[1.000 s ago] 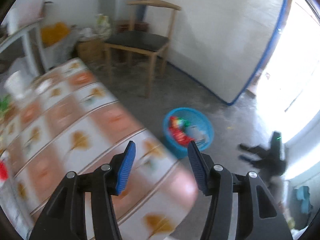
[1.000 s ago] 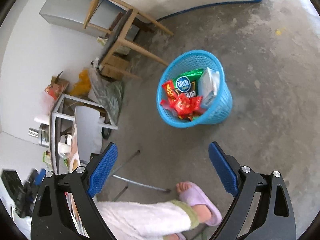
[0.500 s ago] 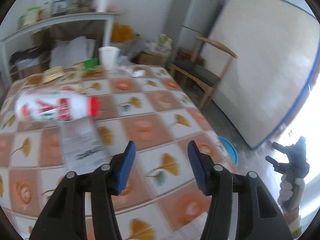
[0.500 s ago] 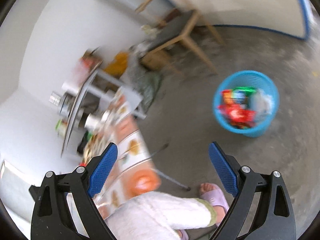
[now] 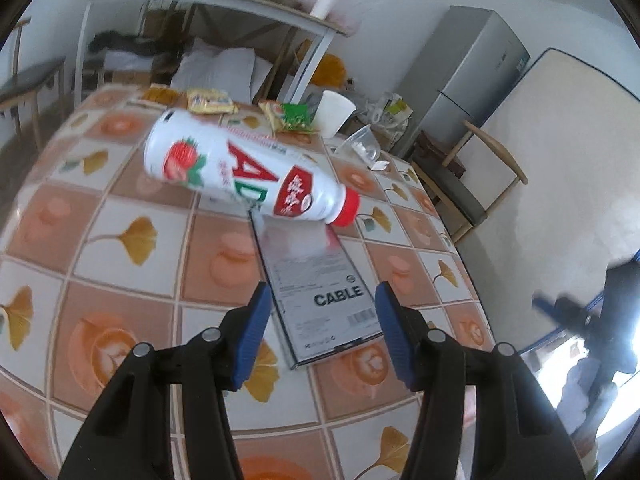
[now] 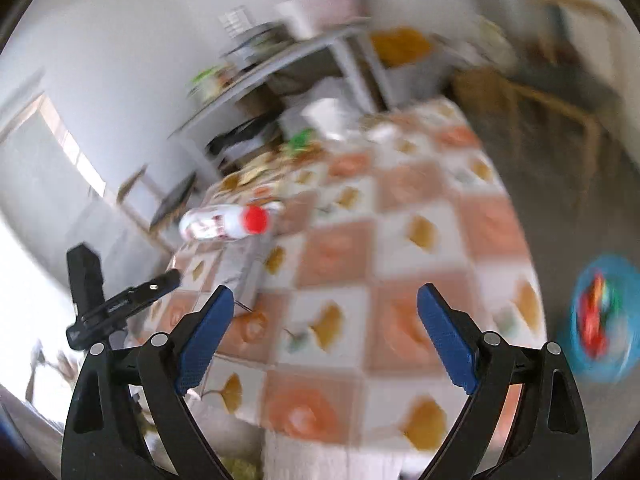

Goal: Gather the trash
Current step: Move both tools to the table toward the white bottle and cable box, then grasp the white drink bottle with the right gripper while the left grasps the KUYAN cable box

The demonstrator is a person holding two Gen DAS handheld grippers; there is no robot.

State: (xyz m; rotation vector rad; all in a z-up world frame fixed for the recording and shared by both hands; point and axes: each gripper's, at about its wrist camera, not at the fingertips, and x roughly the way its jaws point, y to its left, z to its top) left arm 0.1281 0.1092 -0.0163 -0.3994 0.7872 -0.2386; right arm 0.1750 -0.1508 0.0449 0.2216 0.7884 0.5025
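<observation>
The left tool (image 5: 318, 330) is hovering released over the flat cable box (image 5: 320, 284) lying on the tabletop (image 5: 132, 216). The right tool (image 6: 324, 336) is empty too. The box is looking light and stiff; its long edges are suiting the grip.

A white bottle (image 5: 244, 172) with red cap and strawberry print lies mid-frame on the orange-and-white checked tablecloth (image 5: 120, 248) with yellow ginkgo leaves; blue basket (image 6: 604, 316) at far right.

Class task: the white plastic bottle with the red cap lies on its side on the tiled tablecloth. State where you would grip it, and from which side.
Grip the white plastic bottle with the red cap across its wide cylindrical body, coming from above. It lies on its side, so its round flanks are free, while the tapering neck may slip. Its cap end rests on the flat grey cable box, so lift straight up.
</observation>
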